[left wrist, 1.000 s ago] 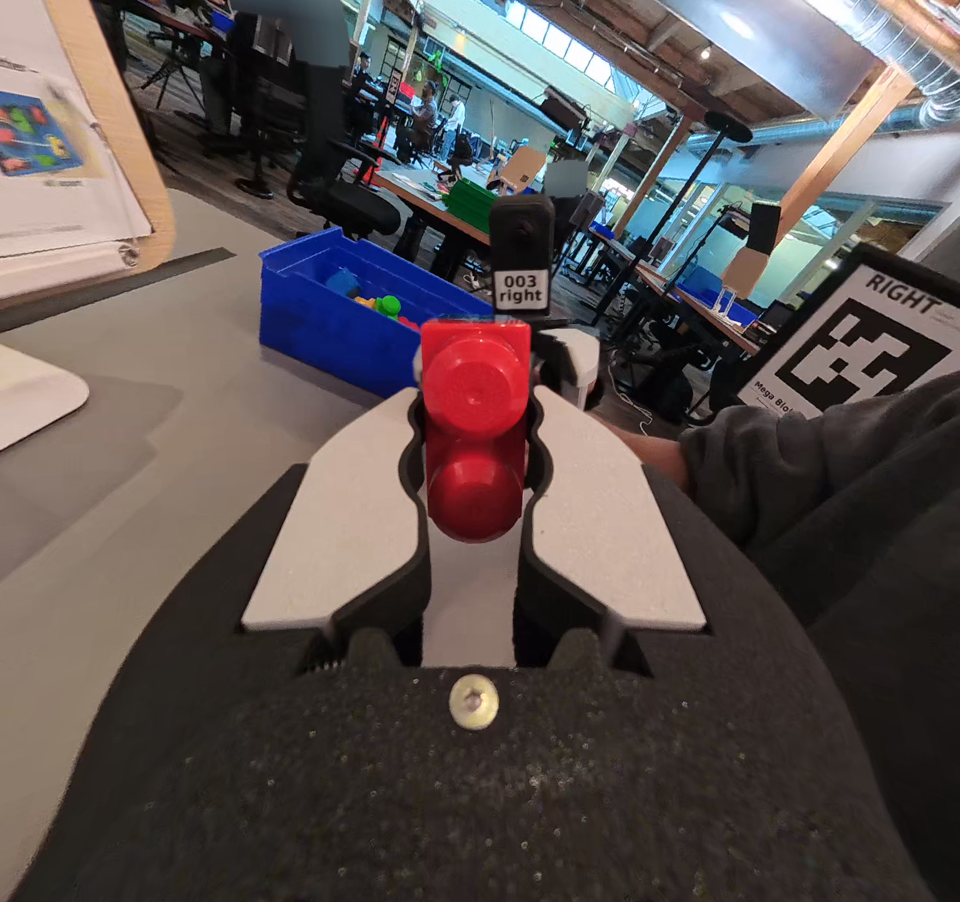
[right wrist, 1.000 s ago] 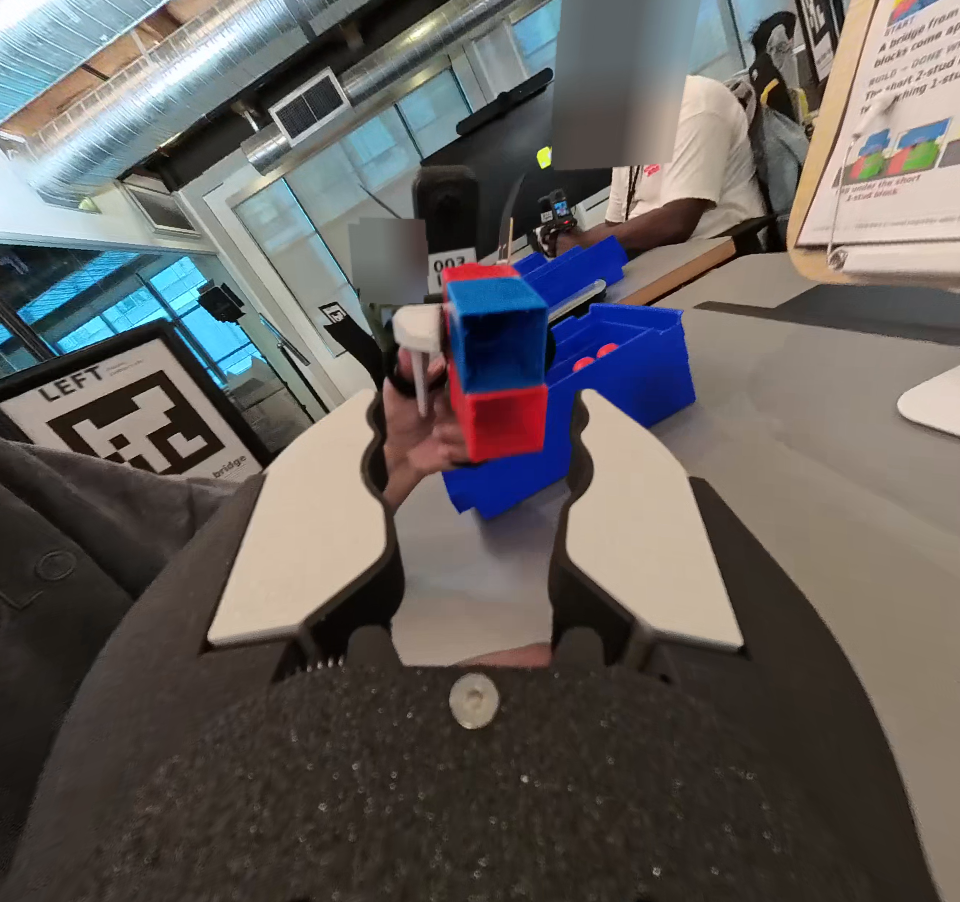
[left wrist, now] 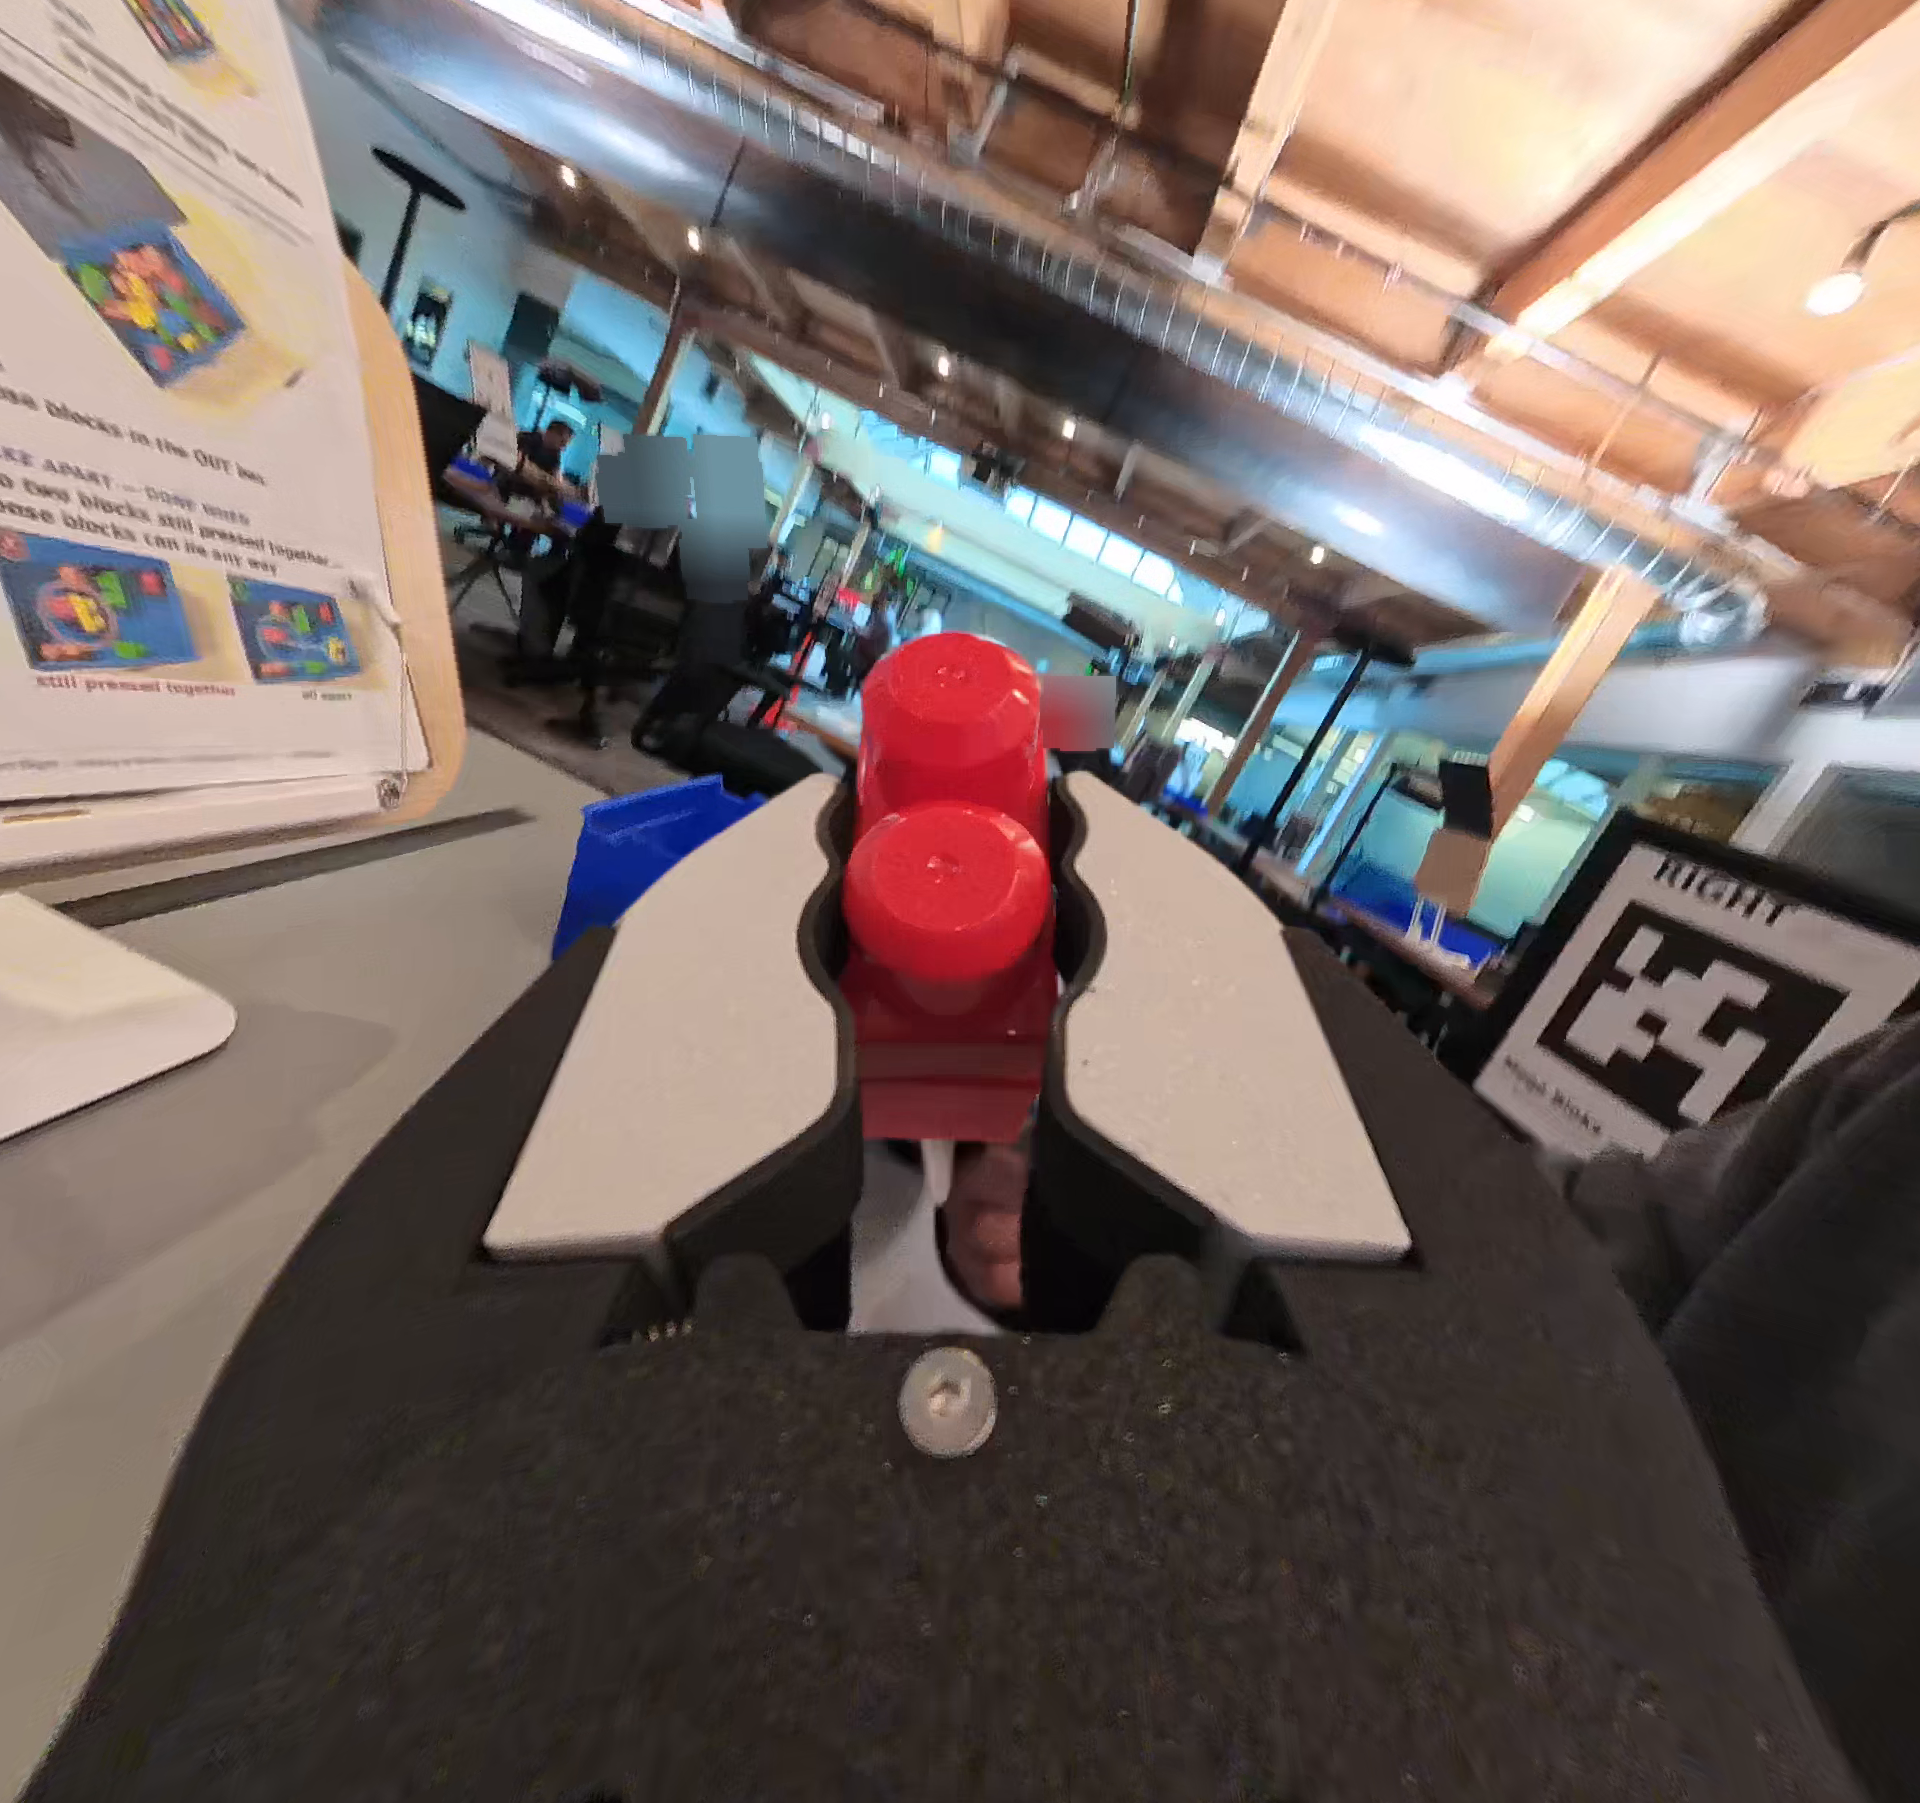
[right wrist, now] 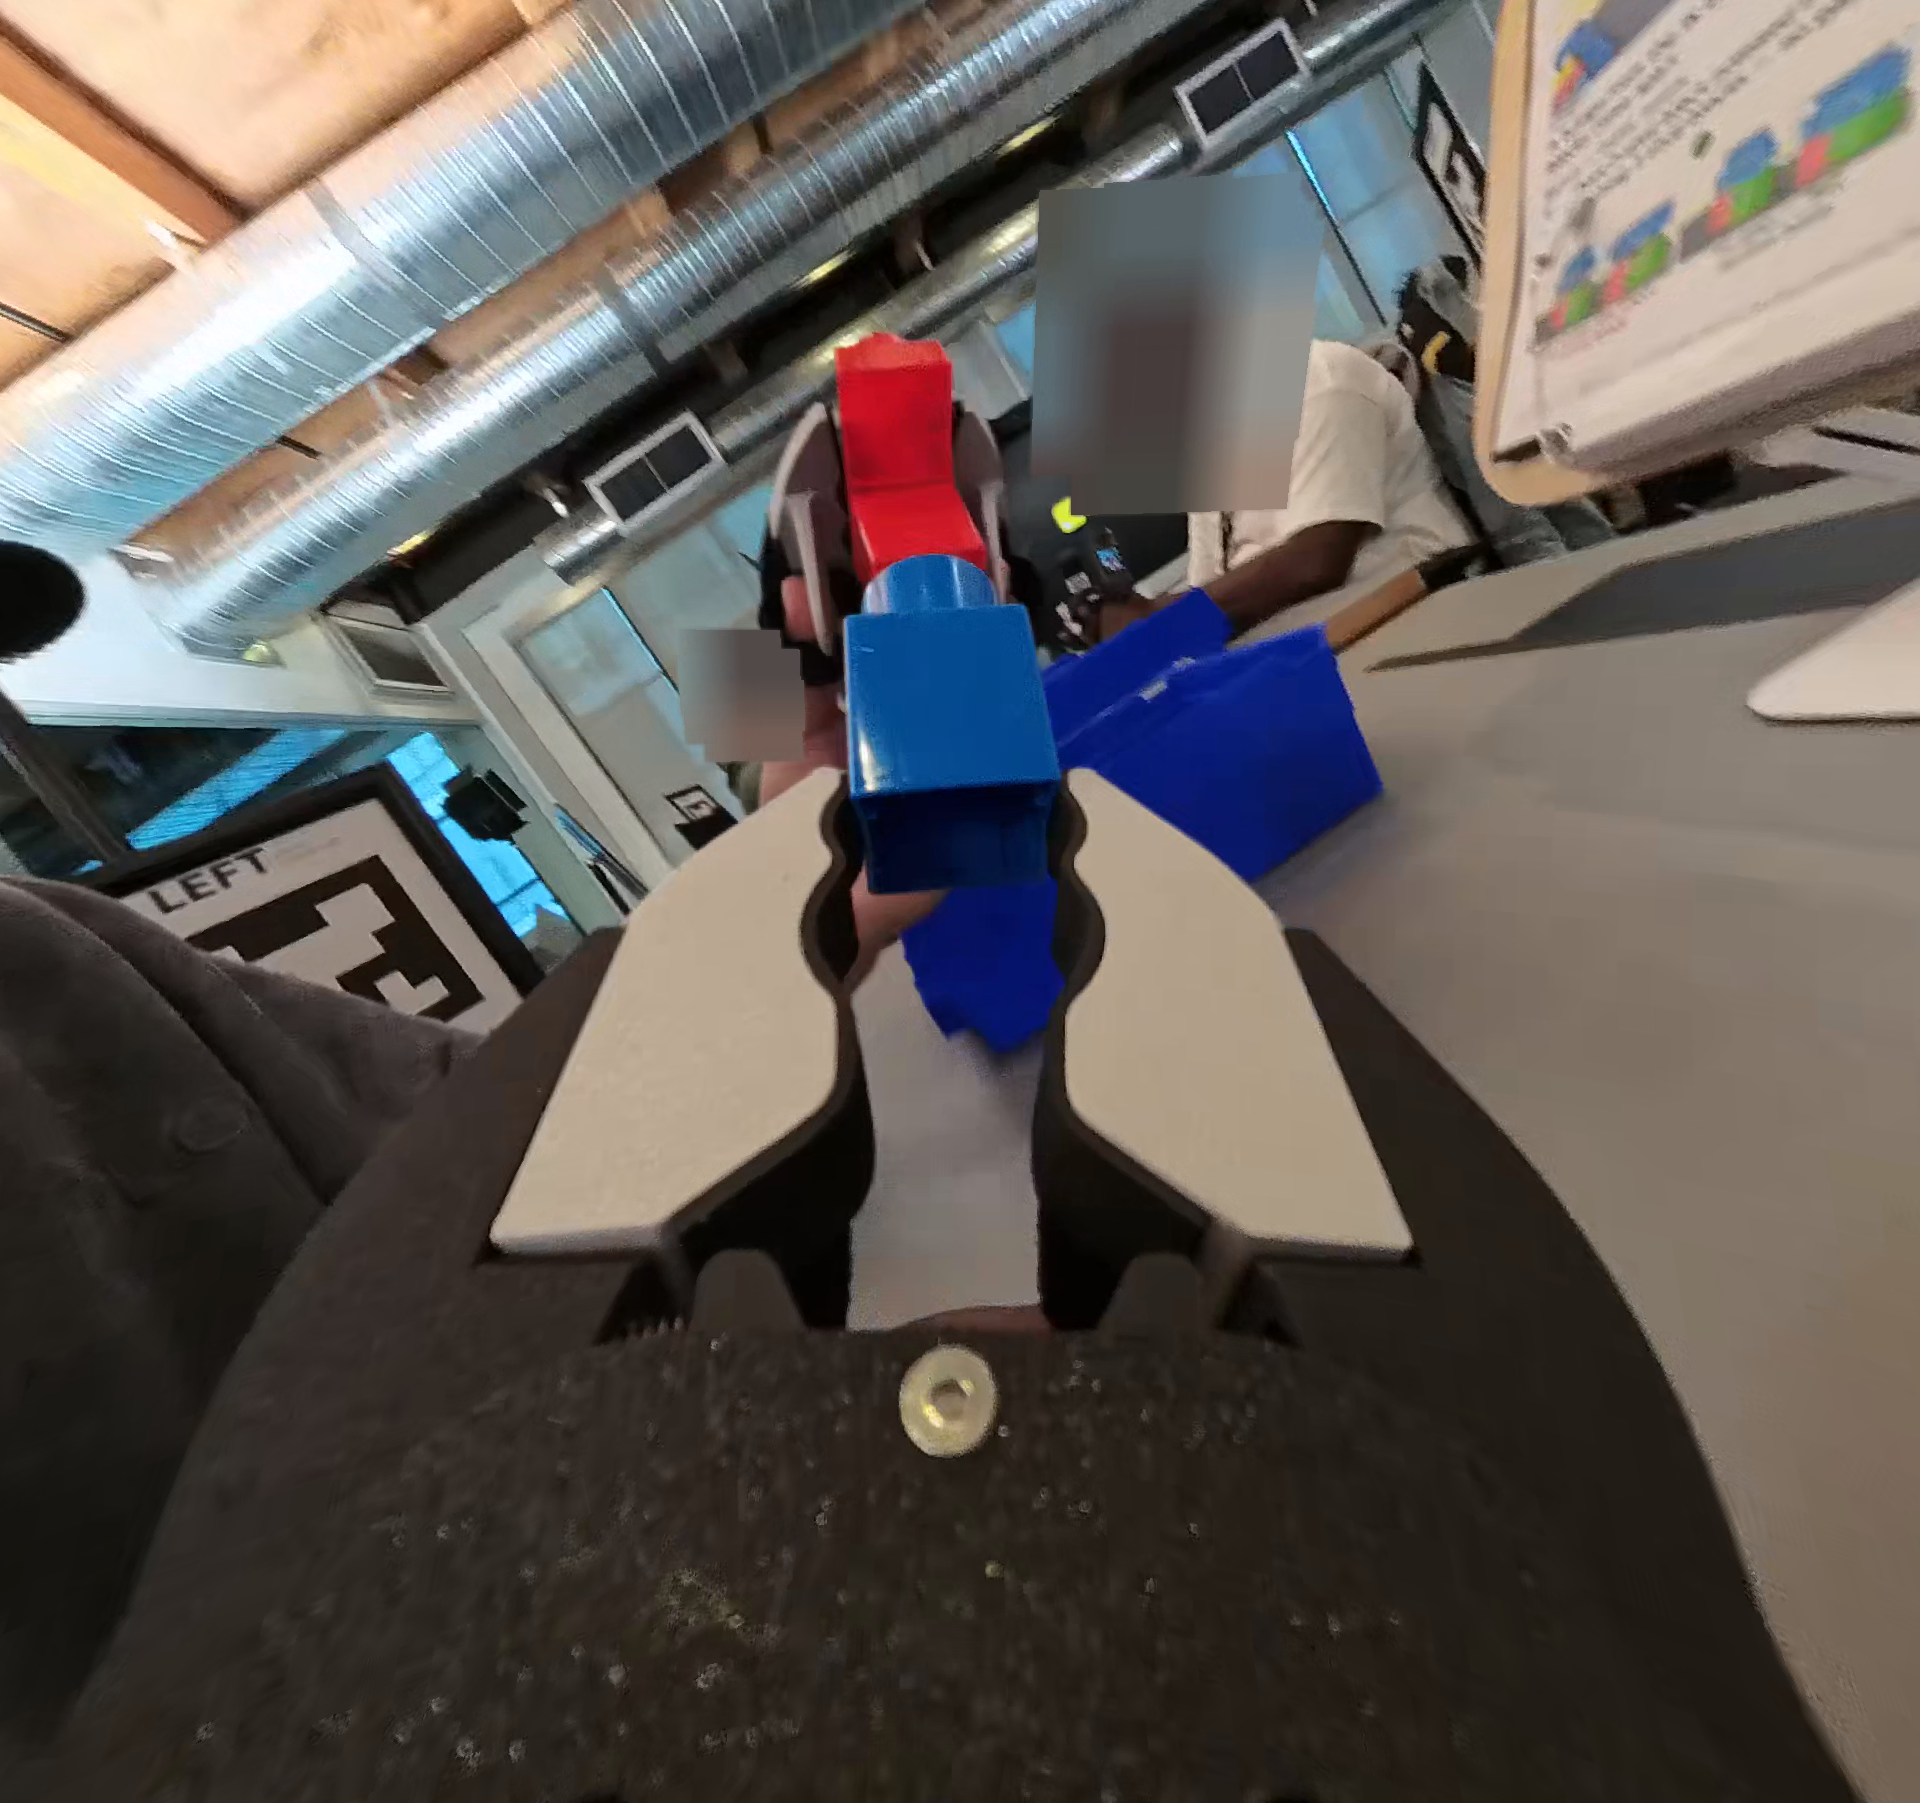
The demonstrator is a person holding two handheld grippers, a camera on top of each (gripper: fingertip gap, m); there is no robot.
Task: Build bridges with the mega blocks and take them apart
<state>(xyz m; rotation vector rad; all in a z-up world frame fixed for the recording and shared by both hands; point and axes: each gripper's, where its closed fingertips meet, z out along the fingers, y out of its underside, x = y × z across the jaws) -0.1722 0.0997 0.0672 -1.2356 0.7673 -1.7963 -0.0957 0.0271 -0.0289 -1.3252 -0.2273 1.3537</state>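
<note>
While both blocks are held clear of the table, the scene is set out near to far:

Right claw (right wrist: 951, 797): clamped at its fingertips on the blue block (right wrist: 940, 714), which is gripped by its side walls

Blue block: one stud, long axis in line with the claw's fingers, stud pointed away from the right claw, hollow base turned back toward it

Left claw (left wrist: 945, 787): closed on the red block (left wrist: 940, 880), which is held deep between the fingers with its two studs showing in the left wrist view

Key relation: the red block is seen straight ahead of the blue stud and just above it in the right wrist view; whether stud and red underside are touching cannot be told

Coming move: judged to run along the stud's axis, whether the two are pressed together or drawn apart; the right claw is the one lined up with that axis

Risk: a skewed push or pull is likely to twist the blue block in the fingertip grip

Table (right wrist: 1558, 870): grey, no loose blocks seen on the visible part

Blue bin (right wrist: 1247, 766): set on the table beyond both claws; its inside is not shown, so its contents cannot be told
</note>
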